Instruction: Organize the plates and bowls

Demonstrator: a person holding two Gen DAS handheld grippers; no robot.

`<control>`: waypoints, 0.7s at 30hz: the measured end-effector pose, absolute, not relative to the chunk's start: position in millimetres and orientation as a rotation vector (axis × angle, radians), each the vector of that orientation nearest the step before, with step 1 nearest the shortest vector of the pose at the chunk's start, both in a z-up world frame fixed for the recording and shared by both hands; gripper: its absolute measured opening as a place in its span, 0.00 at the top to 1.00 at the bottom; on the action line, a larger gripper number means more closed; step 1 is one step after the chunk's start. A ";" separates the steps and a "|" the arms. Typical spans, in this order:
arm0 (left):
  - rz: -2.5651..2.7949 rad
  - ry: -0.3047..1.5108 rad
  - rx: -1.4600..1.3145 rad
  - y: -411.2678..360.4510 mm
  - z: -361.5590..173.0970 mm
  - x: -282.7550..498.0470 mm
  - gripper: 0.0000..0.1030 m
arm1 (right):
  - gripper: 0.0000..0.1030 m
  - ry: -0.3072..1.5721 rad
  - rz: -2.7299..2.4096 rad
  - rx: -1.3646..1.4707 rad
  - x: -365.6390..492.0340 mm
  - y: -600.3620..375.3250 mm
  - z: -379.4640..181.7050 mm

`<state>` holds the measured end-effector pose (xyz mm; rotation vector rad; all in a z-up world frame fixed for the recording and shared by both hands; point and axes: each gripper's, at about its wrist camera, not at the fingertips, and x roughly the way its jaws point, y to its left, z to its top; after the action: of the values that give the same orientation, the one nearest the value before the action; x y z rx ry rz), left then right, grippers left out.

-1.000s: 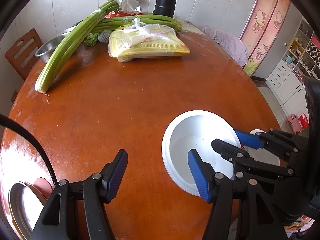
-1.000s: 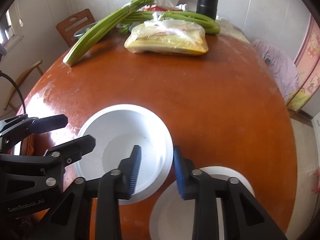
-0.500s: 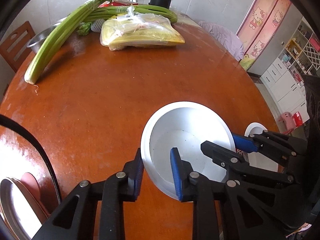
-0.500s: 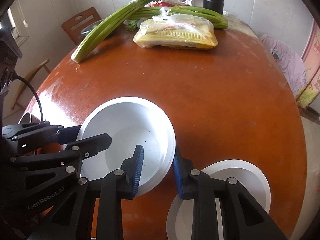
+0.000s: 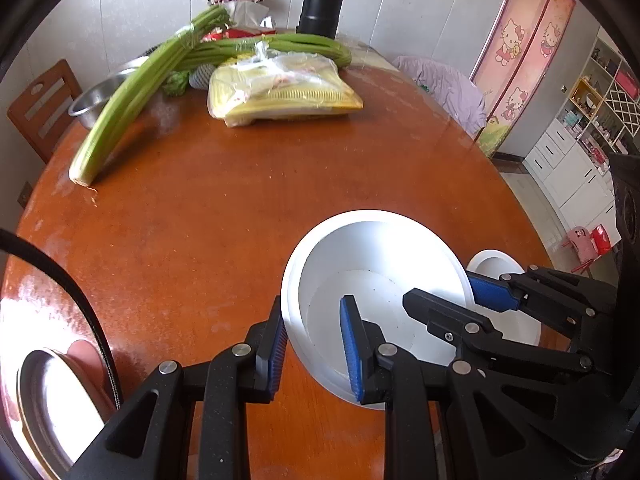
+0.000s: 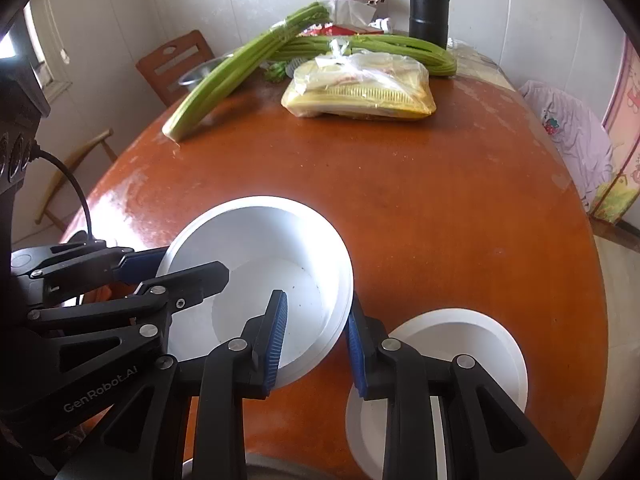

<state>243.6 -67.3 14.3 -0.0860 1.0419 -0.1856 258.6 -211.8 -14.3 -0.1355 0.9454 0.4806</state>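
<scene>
- The left hand-held gripper [image 5: 312,346] was pinching the near-left rim of the white bowl [image 5: 376,264], one blue pad outside the wall and one inside.
- The right hand-held gripper [image 6: 316,344] pinched the same bowl [image 6: 260,248] at its near-right rim, likewise with one pad inside and one outside.
- The bowl was round, so it had no long axis; its mouth faced up and tipped a little toward the two cameras, with the flat bottom in plain view.
- Whether the bowl's base touched the tabletop [image 5: 224,208] could not be told.
- Just to the right of the right hand-held gripper, partly under its outer finger, a second white bowl [image 6: 472,344] sat mouth-up on the tabletop [image 6: 440,200].
- Left of the left hand-held gripper, at the near edge, lay a metal plate [image 5: 52,400].
- Far ahead of both hand-held grippers lay a bagged yellow package [image 5: 280,92], long celery stalks [image 5: 128,100] pointing toward the near left, and a black flask [image 5: 322,0] upright at the wall.
</scene>
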 end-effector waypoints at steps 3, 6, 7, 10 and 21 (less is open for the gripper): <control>-0.186 1.023 -0.079 -68.4 23.0 236.2 0.76 | 0.71 0.928 0.483 -0.133 251.1 -213.2 -7.8; -0.182 1.006 -0.071 -70.2 31.1 228.7 0.75 | 0.71 0.911 0.486 -0.129 242.5 -215.4 -0.7; -0.180 1.000 -0.065 -70.9 33.6 225.9 0.75 | 0.71 0.905 0.488 -0.128 240.1 -215.7 1.4; -0.177 0.983 -0.056 -72.7 39.9 219.2 0.75 | 0.70 0.888 0.491 -0.123 229.6 -218.2 7.9; -0.183 0.941 -0.027 -87.1 59.0 191.3 0.75 | 0.70 0.827 0.492 -0.102 195.6 -233.9 26.8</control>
<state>191.3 -87.1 59.0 -0.0269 0.9407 -0.1834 195.6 -233.9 26.8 -0.1021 0.8272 0.4924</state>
